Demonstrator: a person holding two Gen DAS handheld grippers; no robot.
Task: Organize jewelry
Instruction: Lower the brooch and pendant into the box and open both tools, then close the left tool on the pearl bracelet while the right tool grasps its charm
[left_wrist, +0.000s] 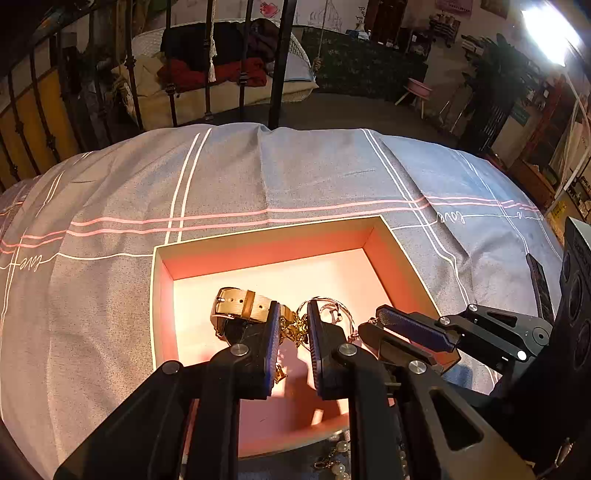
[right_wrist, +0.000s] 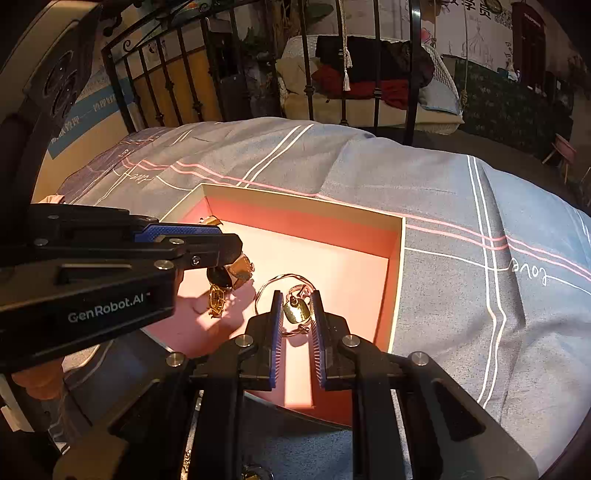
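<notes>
Partly hidden: gold chain between narrowly set left gripper jaws, grip unclear. Right gripper likewise near-closed around gold padlock charm (seen only here). Watch lies in pink box.

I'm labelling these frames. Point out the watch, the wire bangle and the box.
watch (left_wrist: 236, 304): left wrist view, on its gold strap.
wire bangle (right_wrist: 284, 277): right wrist view, on its far arc.
box (left_wrist: 258, 230): left wrist view, on its far rim.
</notes>
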